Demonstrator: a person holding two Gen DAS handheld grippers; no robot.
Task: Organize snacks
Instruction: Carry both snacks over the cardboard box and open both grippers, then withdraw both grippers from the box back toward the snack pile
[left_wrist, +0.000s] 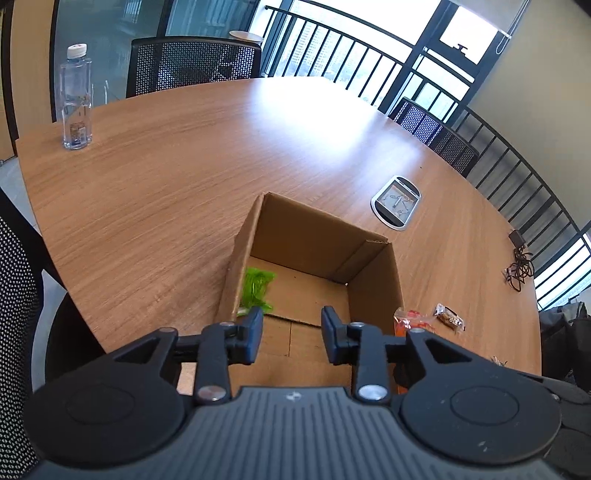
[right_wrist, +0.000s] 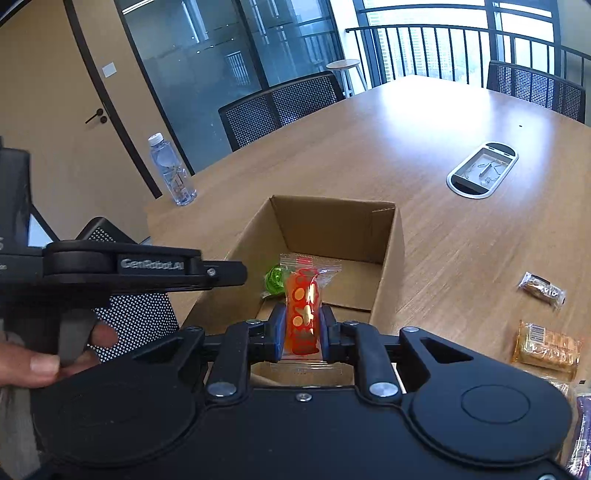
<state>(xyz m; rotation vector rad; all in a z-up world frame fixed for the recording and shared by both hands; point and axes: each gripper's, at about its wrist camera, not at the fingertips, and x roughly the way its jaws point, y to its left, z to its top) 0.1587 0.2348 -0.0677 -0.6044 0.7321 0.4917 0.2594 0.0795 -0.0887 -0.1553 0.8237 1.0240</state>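
Observation:
An open cardboard box (left_wrist: 373, 273) (right_wrist: 388, 254) stands on the wooden table. A green snack packet (left_wrist: 256, 286) (right_wrist: 274, 279) lies inside it at the left wall. My right gripper (right_wrist: 303, 326) is shut on an orange snack packet (right_wrist: 303, 301), upright above the box's near edge; it also shows in the left wrist view (left_wrist: 406, 321). My left gripper (left_wrist: 291, 334) is open and empty over the box's near side. It shows from the side in the right wrist view (right_wrist: 221, 273). A small brown wrapped snack (left_wrist: 448, 316) (right_wrist: 541, 288) and an orange-wrapped biscuit pack (right_wrist: 546, 349) lie right of the box.
A water bottle (left_wrist: 75, 98) (right_wrist: 173, 171) stands at the table's far left. A silver cable hatch (left_wrist: 397, 202) (right_wrist: 482, 170) is set in the table right of the box. A black cable (left_wrist: 519, 264) lies at the right edge. Mesh chairs (left_wrist: 192, 64) surround the table.

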